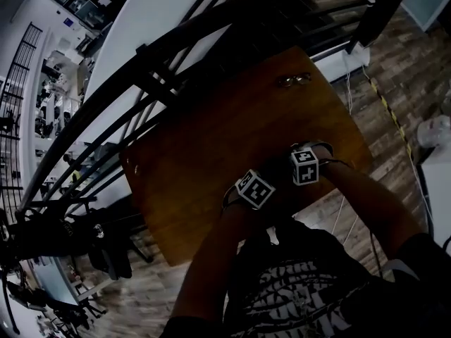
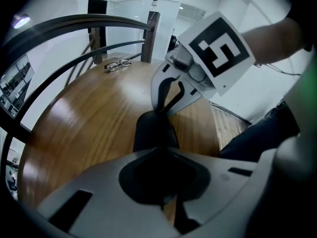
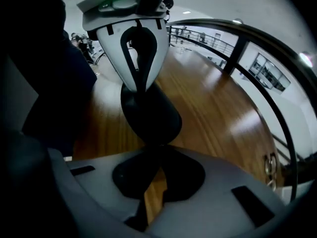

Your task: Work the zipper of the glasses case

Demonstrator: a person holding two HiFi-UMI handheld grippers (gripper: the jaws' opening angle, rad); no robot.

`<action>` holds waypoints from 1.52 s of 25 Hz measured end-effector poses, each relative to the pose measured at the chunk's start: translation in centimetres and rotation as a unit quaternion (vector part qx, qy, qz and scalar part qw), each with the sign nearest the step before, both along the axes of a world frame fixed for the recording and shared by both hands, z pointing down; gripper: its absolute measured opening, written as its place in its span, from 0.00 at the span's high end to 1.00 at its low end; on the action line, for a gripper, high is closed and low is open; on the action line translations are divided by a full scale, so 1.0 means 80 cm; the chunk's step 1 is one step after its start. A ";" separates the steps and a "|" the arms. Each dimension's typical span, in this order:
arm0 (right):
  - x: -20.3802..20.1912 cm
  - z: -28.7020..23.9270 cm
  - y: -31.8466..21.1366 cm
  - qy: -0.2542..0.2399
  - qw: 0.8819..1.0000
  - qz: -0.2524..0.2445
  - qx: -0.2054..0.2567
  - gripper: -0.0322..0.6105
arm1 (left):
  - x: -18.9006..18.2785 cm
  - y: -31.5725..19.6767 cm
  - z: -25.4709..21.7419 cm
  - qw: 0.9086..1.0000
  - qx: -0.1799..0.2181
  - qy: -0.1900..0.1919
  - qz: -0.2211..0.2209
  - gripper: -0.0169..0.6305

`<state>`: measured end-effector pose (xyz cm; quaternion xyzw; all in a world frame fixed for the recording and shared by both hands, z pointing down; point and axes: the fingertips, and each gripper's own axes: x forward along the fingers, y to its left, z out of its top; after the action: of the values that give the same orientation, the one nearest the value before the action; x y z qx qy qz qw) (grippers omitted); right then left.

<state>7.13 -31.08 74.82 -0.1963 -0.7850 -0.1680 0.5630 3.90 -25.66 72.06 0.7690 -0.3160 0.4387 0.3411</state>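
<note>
A black glasses case lies on the wooden table, close to its near edge, between my two grippers. My left gripper is shut on the near end of the case. In the right gripper view its tips pinch the case's far end. My right gripper is shut on the opposite end, and its closed tips meet the case there. The zipper pull is too small and dark to make out. In the head view both grippers point steeply down, close together, hiding the case.
A pair of glasses lies at the table's far end. A dark curved railing runs along the table's left and far sides. The person's arms and lap crowd the near edge, with wood floor to the right.
</note>
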 end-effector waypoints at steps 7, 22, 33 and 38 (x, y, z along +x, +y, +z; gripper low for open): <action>0.038 0.000 0.027 -0.022 0.969 0.244 -0.025 0.95 | 0.014 0.000 0.002 0.999 -0.002 0.039 0.031 0.96; 0.067 0.000 0.054 -0.007 0.965 0.261 -0.004 0.95 | 0.026 0.018 0.001 0.987 0.014 0.048 0.152 0.96; 0.060 0.000 0.041 -0.021 0.973 0.229 0.002 0.95 | 0.021 0.002 0.001 0.995 0.039 0.054 0.074 0.96; 0.068 -0.010 0.067 -0.046 0.958 0.280 -0.042 0.95 | 0.023 0.006 0.001 0.994 0.039 0.049 0.084 0.96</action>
<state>12.58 -25.74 74.04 0.0161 -0.8398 0.0204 0.5423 5.71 -25.22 72.17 0.8260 -0.2499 0.4151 0.2879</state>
